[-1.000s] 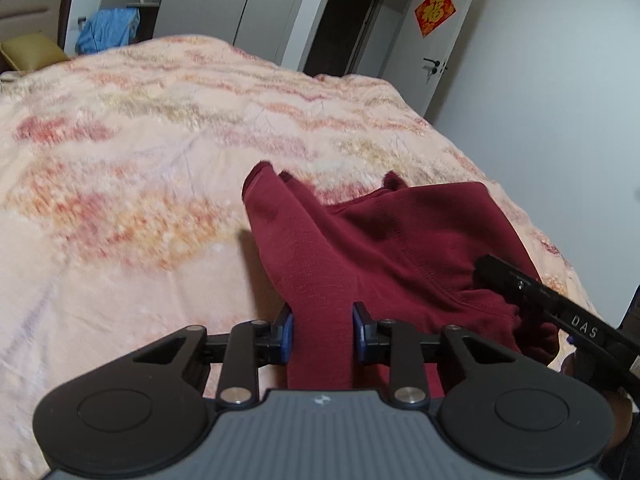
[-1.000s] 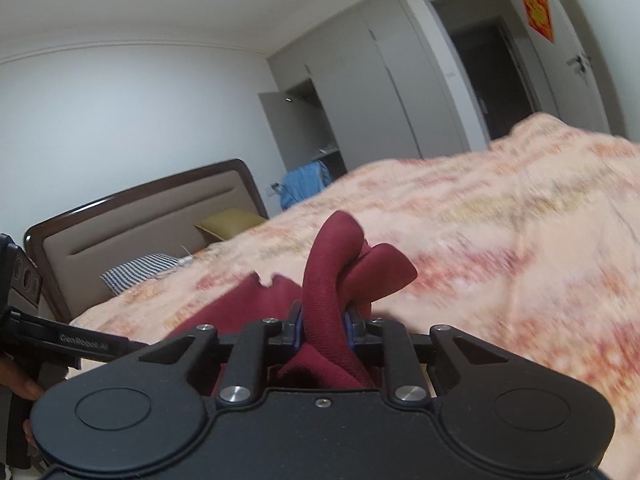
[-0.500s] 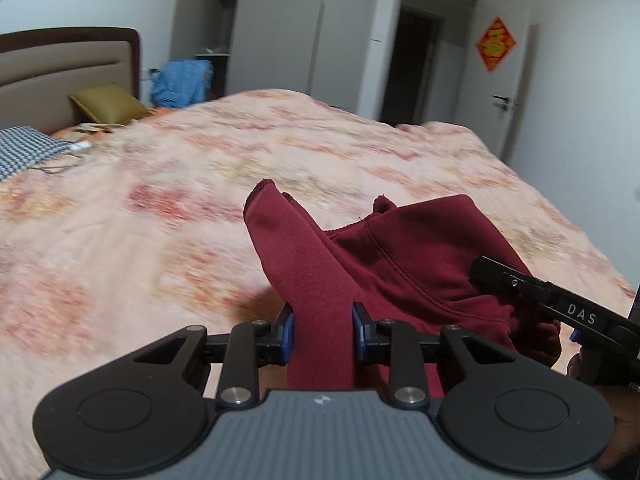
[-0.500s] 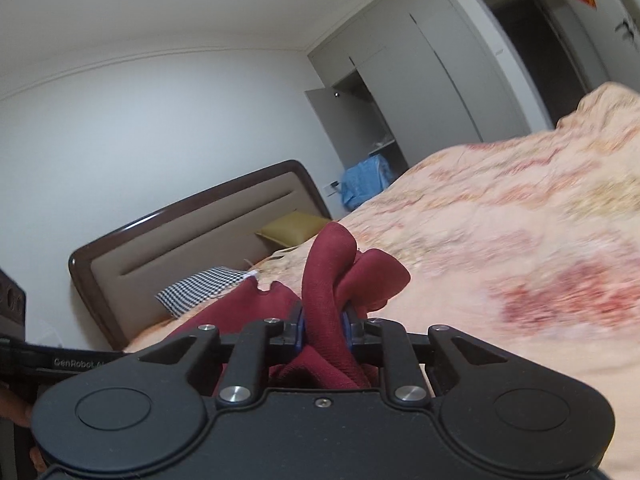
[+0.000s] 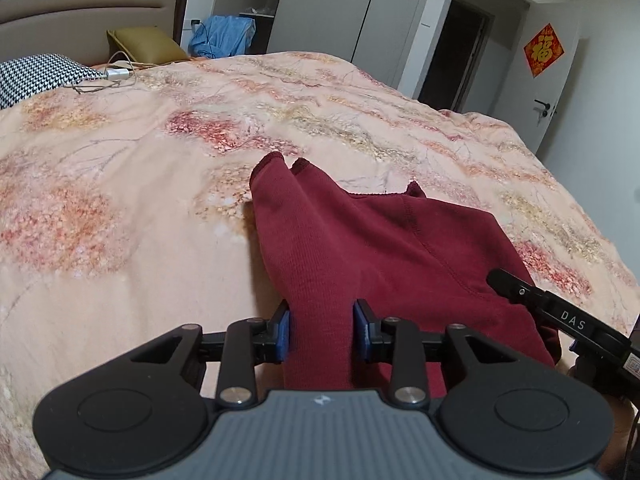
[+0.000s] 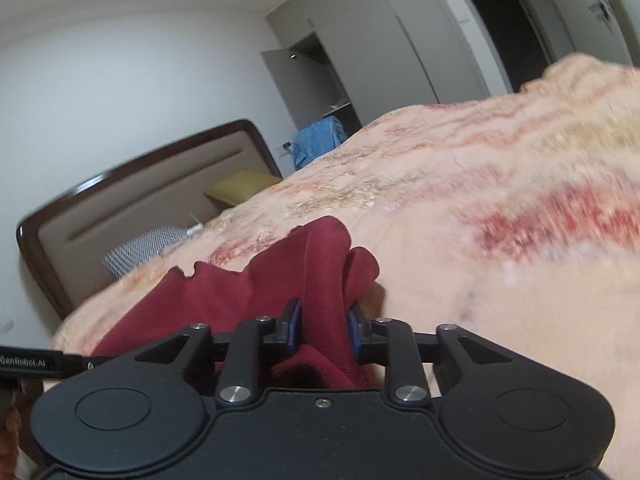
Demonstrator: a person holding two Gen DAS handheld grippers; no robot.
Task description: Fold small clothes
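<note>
Both grippers are clamped on the same dark red garment (image 5: 384, 248) right now. In the left wrist view the left gripper (image 5: 322, 330) has its blue pads (image 5: 283, 332) pinched on a thick fold of the fabric, which runs straight out between the fingers and ends in two rounded bumps at the far tip. The rest of the garment spreads off to the right over the bedspread (image 5: 140, 208), with a stitched seam showing on top.

The right gripper (image 6: 323, 330) is doing the same thing in its own view — jaws squeezed on a bunched ridge of the red cloth that stands up above the pads and flops over a bit to the right. More of the garment trails off to the left, lying on the peach floral bedspread.

Part of the other tool pokes in at the right edge of the left view, black bar with "DAS" printed on it, touching the garment's right side.

Background stuff: a padded headboard (image 6: 132, 204) at the far left, a checked pillow (image 5: 40, 76) and an olive-yellow cushion (image 5: 144, 42) near it, a white charger with its cable on the bed (image 5: 118, 74), a blue cloth heap (image 5: 222, 40) by the grey wardrobe (image 5: 320, 8) — and a red diamond decoration on the door (image 5: 543, 50) far right.
</note>
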